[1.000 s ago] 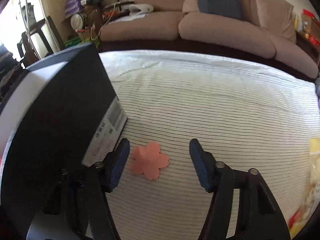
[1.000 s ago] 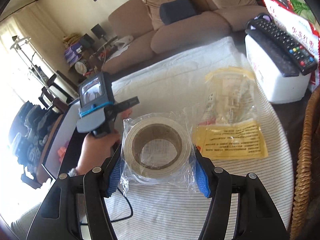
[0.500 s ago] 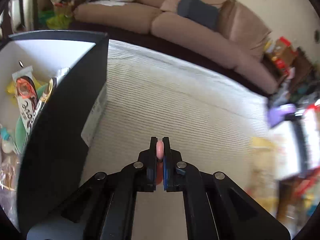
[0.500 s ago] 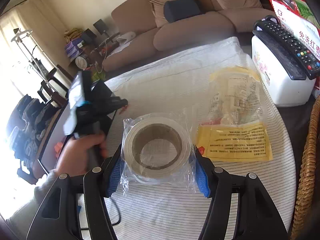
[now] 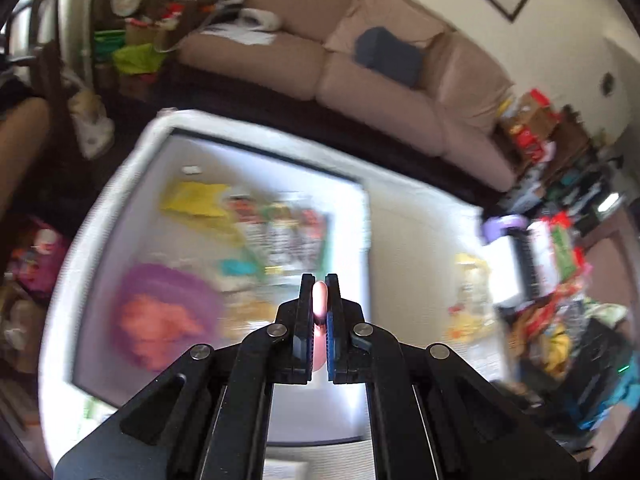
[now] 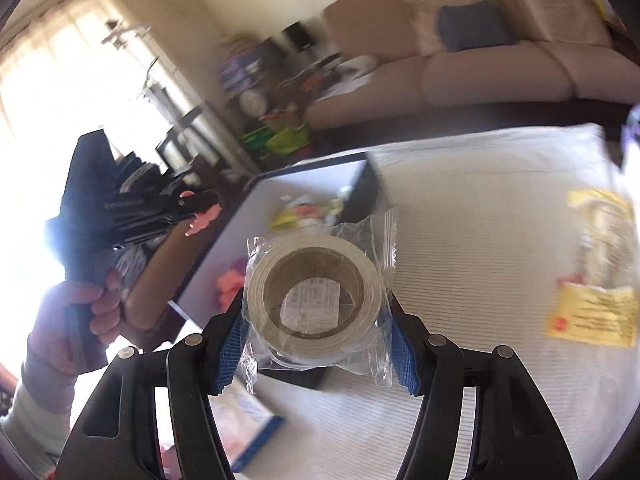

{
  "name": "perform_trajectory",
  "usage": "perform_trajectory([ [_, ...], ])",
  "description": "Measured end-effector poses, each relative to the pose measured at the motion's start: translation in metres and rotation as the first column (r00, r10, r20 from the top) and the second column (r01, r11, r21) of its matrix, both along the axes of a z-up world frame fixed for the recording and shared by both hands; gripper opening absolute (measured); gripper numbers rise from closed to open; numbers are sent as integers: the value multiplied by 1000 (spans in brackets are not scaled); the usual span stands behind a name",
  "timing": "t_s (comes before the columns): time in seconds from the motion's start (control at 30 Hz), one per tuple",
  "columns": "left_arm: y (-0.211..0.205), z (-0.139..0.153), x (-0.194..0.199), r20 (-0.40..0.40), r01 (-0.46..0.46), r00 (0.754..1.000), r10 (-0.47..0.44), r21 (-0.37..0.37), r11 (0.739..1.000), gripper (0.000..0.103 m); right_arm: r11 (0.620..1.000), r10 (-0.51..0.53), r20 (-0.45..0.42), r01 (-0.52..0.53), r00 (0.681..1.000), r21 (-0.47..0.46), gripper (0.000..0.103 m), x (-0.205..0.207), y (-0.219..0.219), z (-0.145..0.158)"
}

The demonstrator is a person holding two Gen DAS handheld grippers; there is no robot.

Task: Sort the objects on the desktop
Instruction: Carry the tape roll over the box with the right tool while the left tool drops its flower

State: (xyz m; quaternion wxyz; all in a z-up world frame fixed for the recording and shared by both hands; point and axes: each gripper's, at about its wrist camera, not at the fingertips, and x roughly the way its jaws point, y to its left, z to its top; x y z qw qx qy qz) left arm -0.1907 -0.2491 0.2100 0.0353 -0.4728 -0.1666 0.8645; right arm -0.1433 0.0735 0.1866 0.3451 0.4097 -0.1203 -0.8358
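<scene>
My left gripper [image 5: 319, 292] is shut on a thin pink flower-shaped cutout [image 5: 319, 300] and holds it in the air above the open black box [image 5: 256, 152], which holds several packets and a purple item. The right wrist view shows that gripper [image 6: 208, 210] with the pink cutout [image 6: 204, 220] left of the box [image 6: 362, 184]. My right gripper [image 6: 316, 320] is shut on a roll of tape in a clear plastic bag [image 6: 316, 280], lifted near the box's front corner.
A yellow-labelled plastic bag [image 6: 596, 280] lies on the striped tablecloth [image 6: 480, 220] to the right. A blue-edged flat item [image 6: 256, 432] lies at the front left. A sofa [image 5: 360, 72] stands beyond the table. Clutter fills the right side [image 5: 560, 260].
My left gripper closed on the pink cutout, lifted it off the cloth and swung over the box. My right gripper has risen with the tape roll and moved left toward the box.
</scene>
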Motion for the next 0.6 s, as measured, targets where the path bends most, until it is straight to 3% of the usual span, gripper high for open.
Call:
perform_trajectory([
  [0.13, -57, -45, 14, 106, -76, 991, 82, -60, 995, 4, 993, 116, 85, -119, 990, 25, 64, -32, -91, -10],
  [0.3, -77, -84, 17, 171, -57, 983, 67, -63, 996, 4, 971, 152, 178, -180, 972, 158, 64, -71, -179, -48],
  [0.47, -77, -107, 8, 204, -30, 978, 50, -100, 995, 5, 967, 113, 206, -155, 972, 202, 64, -91, -204, -74],
  [0.6, -83, -111, 8, 210, -40, 977, 46, -35, 999, 17, 974, 80, 207, -120, 975, 191, 64, -103, -200, -76],
])
